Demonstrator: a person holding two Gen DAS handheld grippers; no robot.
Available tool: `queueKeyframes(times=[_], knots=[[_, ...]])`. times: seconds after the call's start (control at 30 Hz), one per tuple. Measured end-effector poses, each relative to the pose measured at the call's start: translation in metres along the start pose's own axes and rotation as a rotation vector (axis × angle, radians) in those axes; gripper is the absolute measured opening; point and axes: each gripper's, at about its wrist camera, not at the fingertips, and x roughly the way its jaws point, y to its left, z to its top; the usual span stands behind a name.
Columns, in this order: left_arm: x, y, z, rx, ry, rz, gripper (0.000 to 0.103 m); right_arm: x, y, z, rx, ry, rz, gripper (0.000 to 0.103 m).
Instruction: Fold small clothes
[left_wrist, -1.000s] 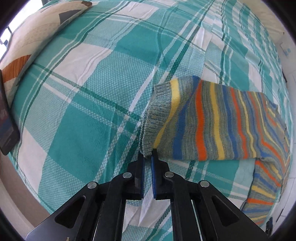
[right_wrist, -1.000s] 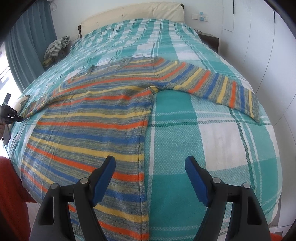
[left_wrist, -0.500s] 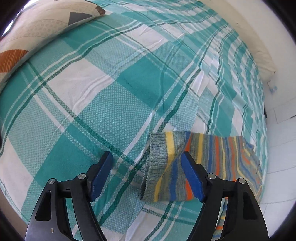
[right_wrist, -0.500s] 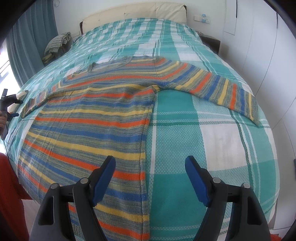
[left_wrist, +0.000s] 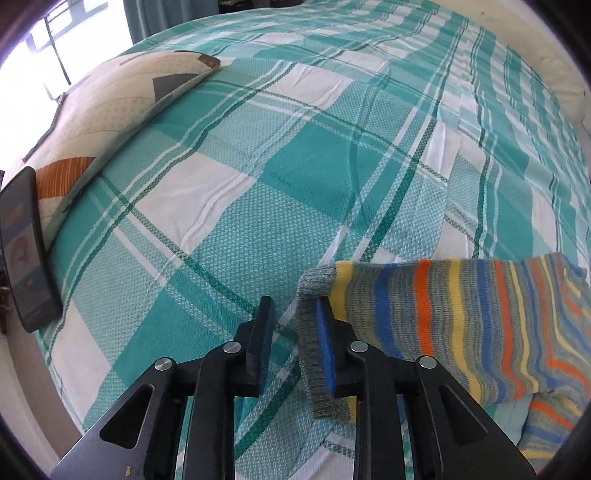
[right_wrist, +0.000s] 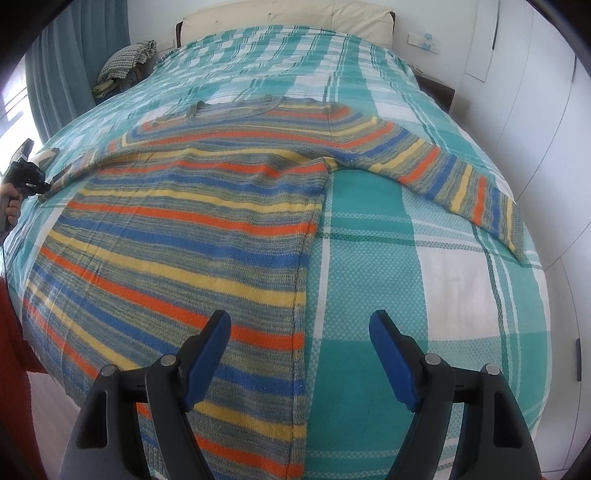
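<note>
The plaid bedspread (right_wrist: 424, 266) carries the striped sweater (right_wrist: 177, 236), spread flat. The left gripper (left_wrist: 293, 328) is half closed around the sleeve cuff (left_wrist: 308, 332), not pinching yet. The right gripper (right_wrist: 300, 345) hovers wide open, holding nothing.

Bright daylight from the left window (left_wrist: 33, 40); fisheye-warped, dark-vignetted edges.
</note>
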Motion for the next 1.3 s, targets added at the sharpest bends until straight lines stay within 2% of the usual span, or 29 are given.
queueKeyframes(times=[0.03, 0.13, 0.27, 0.33, 0.4, 0.47, 0.5, 0.53, 0.57, 0.63, 0.73, 0.83, 0.9, 1.03, 1.13, 1.2, 1.3], knots=[[-0.012, -0.001, -0.003, 0.006, -0.038, -0.004, 0.061, -0.002, -0.001, 0.0, 0.005, -0.009, -0.002, 0.077], [-0.048, -0.015, -0.011, 0.075, -0.176, -0.03, 0.08, -0.007, -0.006, 0.001, 0.032, -0.027, -0.004, 0.077], [-0.055, -0.051, -0.012, 0.182, -0.187, -0.091, 0.085, -0.002, -0.011, 0.002, 0.064, -0.011, 0.011, 0.077], [-0.042, -0.064, -0.013, 0.217, -0.173, -0.062, 0.09, -0.002, -0.012, 0.002, 0.068, -0.008, 0.011, 0.077], [-0.016, -0.068, -0.018, 0.222, -0.096, -0.006, 0.09, -0.003, -0.011, 0.001, 0.066, -0.011, 0.002, 0.077], [0.011, -0.054, -0.028, 0.202, 0.005, 0.094, 0.089, -0.004, -0.012, 0.001, 0.066, -0.012, -0.007, 0.077], [0.015, -0.04, -0.033, 0.17, 0.019, 0.09, 0.093, -0.004, -0.012, 0.0, 0.068, -0.012, -0.011, 0.077], [0.012, -0.025, -0.037, 0.133, 0.008, 0.068, 0.097, -0.004, -0.013, 0.0, 0.073, -0.011, -0.013, 0.077], [0.009, -0.012, -0.041, 0.111, 0.009, 0.084, 0.099, -0.005, -0.015, 0.0, 0.079, -0.012, -0.013, 0.077], [0.0, 0.009, -0.048, 0.099, 0.01, 0.068, 0.1, -0.004, -0.019, 0.0, 0.095, -0.014, -0.011, 0.077], [-0.018, 0.024, -0.059, 0.121, -0.004, 0.133, 0.097, -0.001, -0.025, 0.002, 0.123, -0.007, 0.003, 0.077], [-0.046, 0.018, -0.06, 0.136, -0.034, 0.0, 0.097, -0.003, -0.032, 0.003, 0.161, -0.016, 0.022, 0.077], [-0.07, -0.007, -0.056, 0.207, -0.075, -0.094, 0.097, -0.011, -0.039, 0.005, 0.192, -0.042, 0.036, 0.077], [-0.105, -0.085, -0.028, 0.387, -0.109, -0.316, 0.098, -0.025, -0.054, 0.006, 0.265, -0.102, 0.031, 0.077], [-0.11, -0.154, 0.005, 0.491, -0.083, -0.465, 0.099, -0.021, -0.063, 0.004, 0.313, -0.088, 0.034, 0.077], [-0.098, -0.196, 0.028, 0.528, -0.049, -0.489, 0.099, -0.017, -0.064, 0.003, 0.321, -0.073, 0.035, 0.077], [-0.067, -0.248, 0.05, 0.571, 0.013, -0.469, 0.099, -0.013, -0.061, 0.003, 0.305, -0.064, 0.032, 0.077]])
